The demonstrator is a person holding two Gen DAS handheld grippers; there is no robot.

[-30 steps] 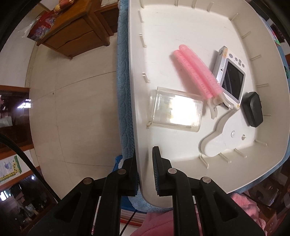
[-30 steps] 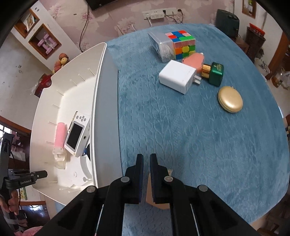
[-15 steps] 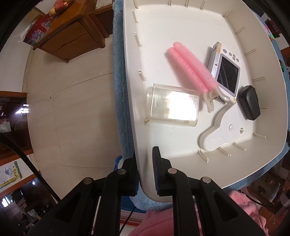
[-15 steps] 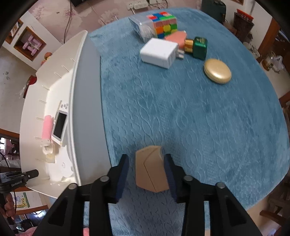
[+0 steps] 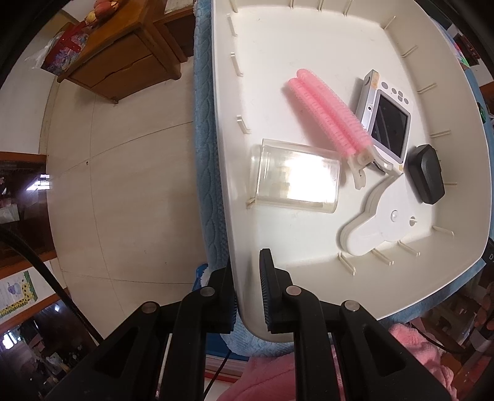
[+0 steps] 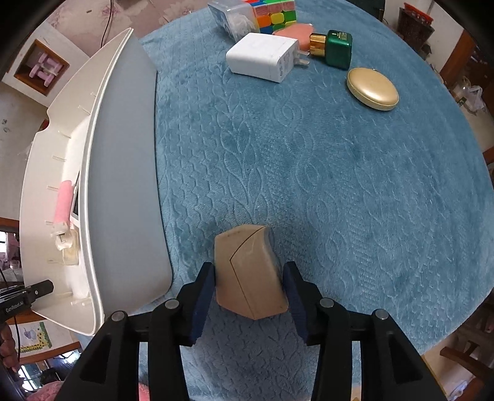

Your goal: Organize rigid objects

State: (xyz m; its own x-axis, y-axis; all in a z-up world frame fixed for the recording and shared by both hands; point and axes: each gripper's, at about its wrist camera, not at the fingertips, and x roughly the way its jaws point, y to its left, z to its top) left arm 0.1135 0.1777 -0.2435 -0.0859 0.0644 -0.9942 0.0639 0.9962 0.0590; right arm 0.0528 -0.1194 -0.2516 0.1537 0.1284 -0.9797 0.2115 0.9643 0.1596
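The right gripper (image 6: 248, 291) is pointing down at a tan block (image 6: 249, 273) on the blue-clothed bench (image 6: 324, 172); its jaws have just been opening and are now standing apart, the block between them with a sliver of gap on each side. If they close off-centre on the block's slanted faces, it could twist or squirt out onto the cloth. The left gripper (image 5: 247, 291) is clamped on the near rim of a white bin (image 5: 308, 40); a loosening grip could let the bin tip. Inside the bin, ahead of the left jaws, are lying a clear box (image 5: 298, 177), a pink roller clip (image 5: 328, 115), a small camera (image 5: 386, 123), a black case (image 5: 426, 174) and a white tool (image 5: 379, 222). Far beyond the right jaws, a puzzle cube (image 6: 273, 14), charger (image 6: 262, 57), green bottle (image 6: 336, 47) and gold compact (image 6: 372, 89) are waiting.
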